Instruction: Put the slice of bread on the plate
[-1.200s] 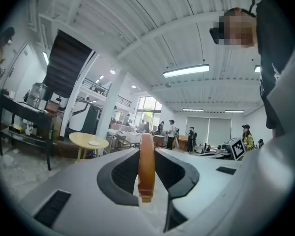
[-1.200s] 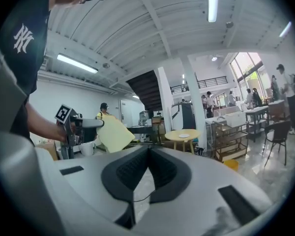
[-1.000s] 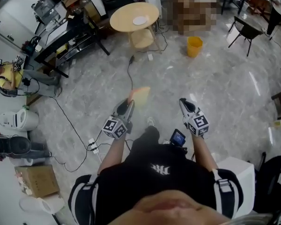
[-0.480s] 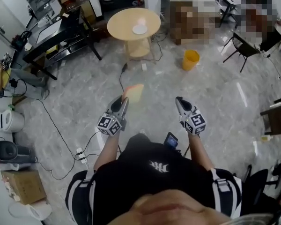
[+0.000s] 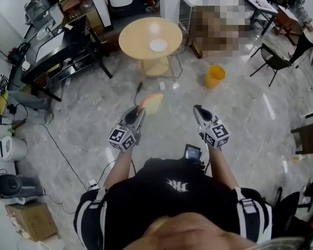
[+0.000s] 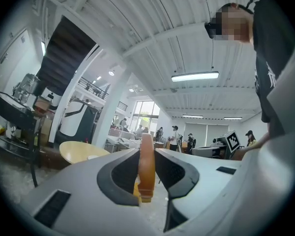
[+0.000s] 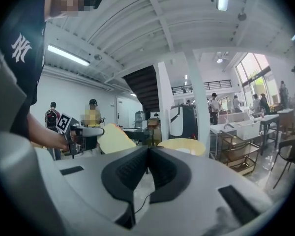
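In the head view, the left hand-held gripper (image 5: 140, 112) pinched the slice of bread (image 5: 153, 103) in the air. It was well short of the round worktop (image 5: 133, 35), where the plate (image 5: 158, 45) sat. The right hand-held gripper (image 5: 197, 110) was closed and empty.

In the left gripper view, the jaws squeezed the bread's thin edge.

In the right gripper view, the jaws touched each other.

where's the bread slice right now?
The bread slice is clamped in the left tool, left of centre in the head view, over the floor short of the round table with the plate.
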### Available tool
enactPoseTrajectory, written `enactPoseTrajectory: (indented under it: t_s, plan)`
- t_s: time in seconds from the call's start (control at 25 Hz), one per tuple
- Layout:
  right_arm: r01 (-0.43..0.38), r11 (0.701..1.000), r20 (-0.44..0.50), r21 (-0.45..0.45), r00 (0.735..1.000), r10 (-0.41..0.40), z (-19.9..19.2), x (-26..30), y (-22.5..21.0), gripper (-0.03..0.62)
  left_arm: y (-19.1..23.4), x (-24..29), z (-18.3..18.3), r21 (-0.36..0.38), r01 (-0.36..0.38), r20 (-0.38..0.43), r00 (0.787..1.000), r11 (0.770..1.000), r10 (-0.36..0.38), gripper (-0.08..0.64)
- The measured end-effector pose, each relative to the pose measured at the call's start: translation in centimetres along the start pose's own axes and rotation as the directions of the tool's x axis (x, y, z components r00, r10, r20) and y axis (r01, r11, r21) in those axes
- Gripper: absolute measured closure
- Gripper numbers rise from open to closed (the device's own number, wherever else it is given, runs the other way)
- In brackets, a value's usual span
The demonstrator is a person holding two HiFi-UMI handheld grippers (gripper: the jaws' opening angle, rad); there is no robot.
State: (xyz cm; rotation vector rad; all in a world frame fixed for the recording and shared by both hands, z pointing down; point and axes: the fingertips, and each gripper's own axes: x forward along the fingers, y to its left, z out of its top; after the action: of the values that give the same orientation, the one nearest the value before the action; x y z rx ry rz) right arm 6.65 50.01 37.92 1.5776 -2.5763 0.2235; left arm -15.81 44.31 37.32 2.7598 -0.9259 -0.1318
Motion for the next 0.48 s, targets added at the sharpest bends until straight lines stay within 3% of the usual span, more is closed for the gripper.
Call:
enactPoseTrajectory:
  t_s: [0.16, 0.48]
  plan:
    - [-0.002, 1.0, -0.023, 0.008, 1.0, 0.002, -0.3, 2.5, -1.5, 0.593, 3.5, 2.8, -0.4, -0.031, -0.011, -0.012, 1.0, 0.999, 0.011, 0.457]
    - [-0.021, 0.999, -0.042, 0.047, 0.999, 0.023, -1.9, 10.0, -9.3, 0.594, 10.0, 10.4, -0.8, -0.049, -0.063, -0.017, 0.998, 0.997, 0.062, 0.457]
